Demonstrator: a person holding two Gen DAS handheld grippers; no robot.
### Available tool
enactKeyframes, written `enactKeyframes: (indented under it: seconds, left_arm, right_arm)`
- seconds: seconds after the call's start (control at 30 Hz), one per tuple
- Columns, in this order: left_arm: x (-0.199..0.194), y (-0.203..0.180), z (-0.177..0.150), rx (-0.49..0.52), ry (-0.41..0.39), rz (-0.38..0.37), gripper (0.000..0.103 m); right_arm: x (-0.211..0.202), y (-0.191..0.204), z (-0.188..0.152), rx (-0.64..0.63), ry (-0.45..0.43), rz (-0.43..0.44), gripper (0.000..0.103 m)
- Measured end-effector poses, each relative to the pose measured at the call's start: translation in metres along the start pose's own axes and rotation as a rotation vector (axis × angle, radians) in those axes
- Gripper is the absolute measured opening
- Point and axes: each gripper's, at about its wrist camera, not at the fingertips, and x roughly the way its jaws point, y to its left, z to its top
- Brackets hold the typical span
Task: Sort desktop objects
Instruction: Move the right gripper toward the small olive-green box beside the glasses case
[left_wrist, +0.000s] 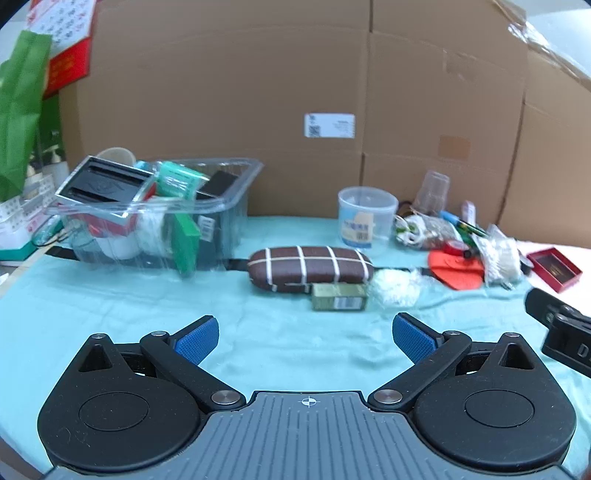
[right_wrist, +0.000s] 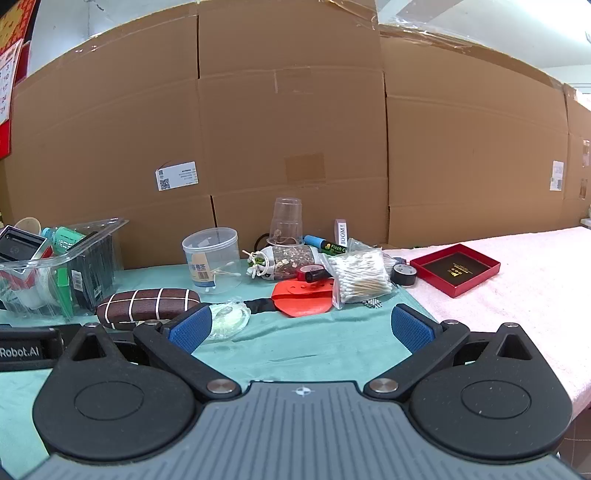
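1. The left gripper hangs over a teal cloth covering the table, its blue-padded jaws spread wide with nothing between them; only bare cloth lies under the gap.
2. The right gripper is likewise wide open and empty; a small clear plastic packet lies on the cloth just beside its left pad.
3. A brown oval glasses case with white grid lines rests on the cloth ahead of the left gripper; a small olive-green rectangular box lies touching its near edge, and a white fluffy wad in clear wrap sits just to the right of that box.
4. A clear plastic bin, already packed with a black box, green packets and a bottle, stands at the back left, near the case.
5. A translucent round tub with a printed label stands behind the case, against a brown cardboard wall.
6. To the right lies a cluster: a bag of cotton swabs, a flat red-orange plastic piece, a roll of black tape, and stacked clear cups.
7. A shallow red tray with a black inner face sits apart on a pink towel.
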Motion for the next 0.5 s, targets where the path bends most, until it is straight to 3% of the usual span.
enactKeyframes:
  seconds: [0.27, 0.37, 0.5]
  left_arm:
    - [0.004, -0.019, -0.005, 0.108, 0.019, -0.004, 0.103]
    - [0.006, -0.028, -0.006, 0.200, 0.028, 0.015, 0.103]
    - [0.016, -0.028, -0.004, 0.201, 0.153, 0.011, 0.103]
  right_arm:
    - [0.001, 0.003, -0.001, -0.012, -0.004, -0.003, 0.103]
    - [0.001, 0.001, -0.002, -0.009, -0.005, -0.005, 0.103]
    - [0.002, 0.001, -0.003, -0.007, -0.001, -0.003, 0.103]
